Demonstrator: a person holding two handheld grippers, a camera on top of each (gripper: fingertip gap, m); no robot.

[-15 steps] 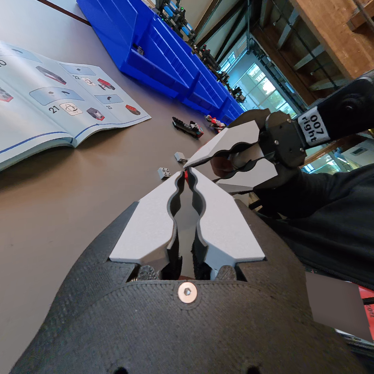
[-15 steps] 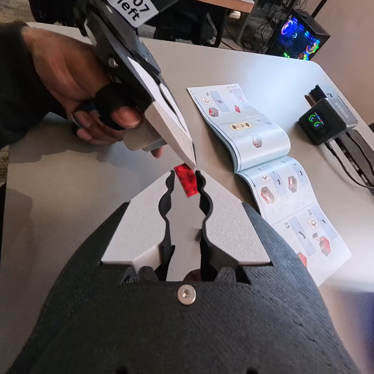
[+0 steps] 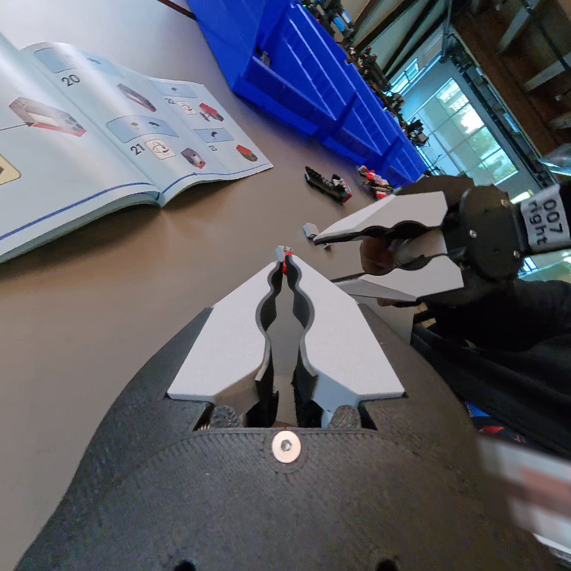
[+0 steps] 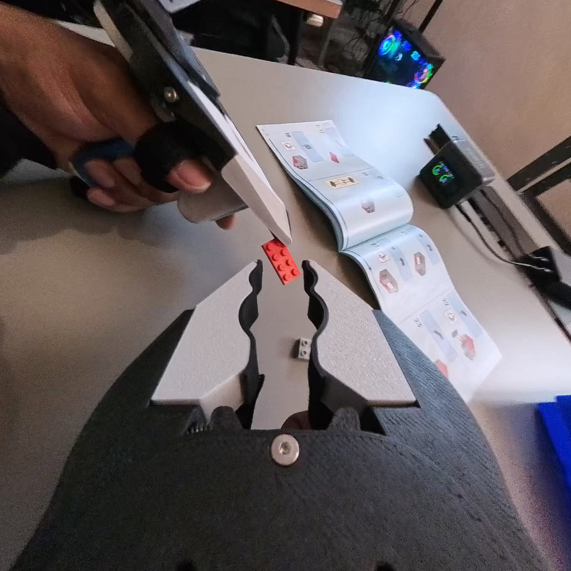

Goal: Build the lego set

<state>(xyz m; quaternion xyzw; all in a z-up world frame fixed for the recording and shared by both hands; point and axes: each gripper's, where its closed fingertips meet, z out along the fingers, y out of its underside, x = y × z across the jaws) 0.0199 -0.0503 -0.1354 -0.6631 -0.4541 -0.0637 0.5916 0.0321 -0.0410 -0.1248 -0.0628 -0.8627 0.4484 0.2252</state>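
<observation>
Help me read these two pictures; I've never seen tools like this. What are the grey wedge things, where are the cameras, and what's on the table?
There is no robot here. A person holds a handheld claw in each hand, and each claw carries a camera looking forward along its two grey fingers.

The left wrist view shows the left claw shut on a red Lego plate, with the right claw off to the side. The right wrist view shows the right claw open and holding nothing, just short of that plate.

On the table lie an open instruction booklet, a small grey brick, two partly built models, blue bins and a small black device with a lit screen.
</observation>
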